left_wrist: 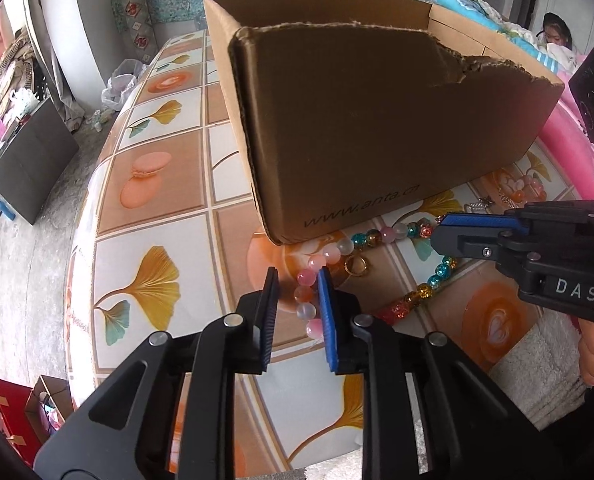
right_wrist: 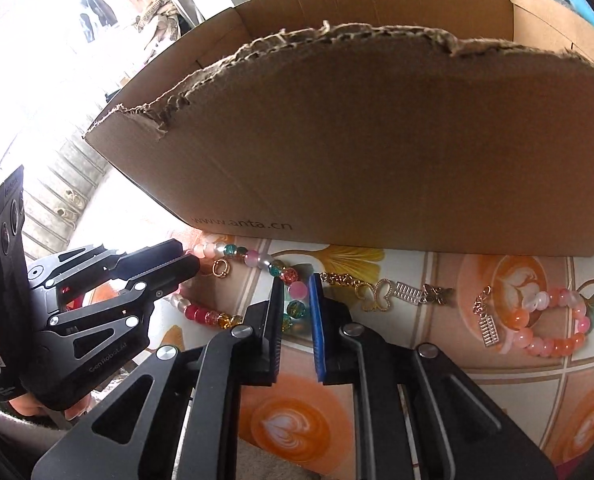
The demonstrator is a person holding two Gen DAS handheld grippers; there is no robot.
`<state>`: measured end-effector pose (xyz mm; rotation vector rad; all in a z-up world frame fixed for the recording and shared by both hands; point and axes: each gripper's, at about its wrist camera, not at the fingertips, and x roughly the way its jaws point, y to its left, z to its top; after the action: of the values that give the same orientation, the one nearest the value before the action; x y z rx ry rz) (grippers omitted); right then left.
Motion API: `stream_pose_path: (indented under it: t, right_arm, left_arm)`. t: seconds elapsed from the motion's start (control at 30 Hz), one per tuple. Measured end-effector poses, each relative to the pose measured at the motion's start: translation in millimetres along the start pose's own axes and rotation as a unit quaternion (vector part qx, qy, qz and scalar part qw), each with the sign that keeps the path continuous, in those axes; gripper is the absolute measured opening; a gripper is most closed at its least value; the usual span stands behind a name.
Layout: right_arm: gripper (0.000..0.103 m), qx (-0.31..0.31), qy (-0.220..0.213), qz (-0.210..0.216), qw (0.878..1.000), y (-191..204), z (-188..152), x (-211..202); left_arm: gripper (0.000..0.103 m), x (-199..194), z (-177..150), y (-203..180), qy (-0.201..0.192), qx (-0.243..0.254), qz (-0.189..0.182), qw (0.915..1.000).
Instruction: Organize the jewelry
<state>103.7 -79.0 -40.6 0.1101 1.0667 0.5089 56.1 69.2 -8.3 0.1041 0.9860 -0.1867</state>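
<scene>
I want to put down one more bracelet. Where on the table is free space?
Free: the patterned tablecloth left of the torn brown cardboard box, and the patch near the right gripper, below the pink-orange bead bracelet. Crowded: the strip before the box, with the multicoloured bead necklace, gold ring and butterfly chain.

Left wrist view: sits behind the left gripper (left_wrist: 297,276), looks steeply down along its fingers, close to the patterned tabletop (left_wrist: 153,184). Cardboard box (left_wrist: 377,128) just ahead; beaded necklace (left_wrist: 329,256) at and between the fingertips; right gripper (left_wrist: 437,232) enters from the right edge.

Right wrist view: same mount behind the right gripper (right_wrist: 297,284), also angled steeply down, close in. Box (right_wrist: 377,152) fills the field ahead; left gripper (right_wrist: 193,264) to its left.

Shared: box front wall, necklace (right_wrist: 293,288), gold ring (left_wrist: 355,266) (right_wrist: 221,269), tabletop (right_wrist: 497,392).
</scene>
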Motion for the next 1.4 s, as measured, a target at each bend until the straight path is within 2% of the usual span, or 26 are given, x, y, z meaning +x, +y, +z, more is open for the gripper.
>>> stream_pose_path:
  t: [0.1,0.5,0.97,1.4]
  right_arm:
    - [0.010,-0.006,0.000,-0.004,1.000,2.7,1.9,1.0]
    - [0.010,-0.010,-0.033,0.007,0.999,2.9,-0.9,-25.5]
    - [0.010,-0.021,-0.069,0.005,0.997,2.0,-16.0,-69.9]
    - [0.010,-0.031,-0.103,0.009,0.994,-1.6,-30.7,-112.1]
  left_arm:
    - [0.009,0.1,-0.2,-2.5,-0.002,0.000,-0.002,1.0000]
    - [0.009,-22.4,0.9,12.0,-0.030,-0.049,-0.059,0.9966]
    - [0.009,-49.7,0.1,4.9,-0.066,-0.040,-0.078,0.9940]
    - [0.009,-85.6,-1.6,-5.7,-0.112,-0.038,-0.108,0.9870]
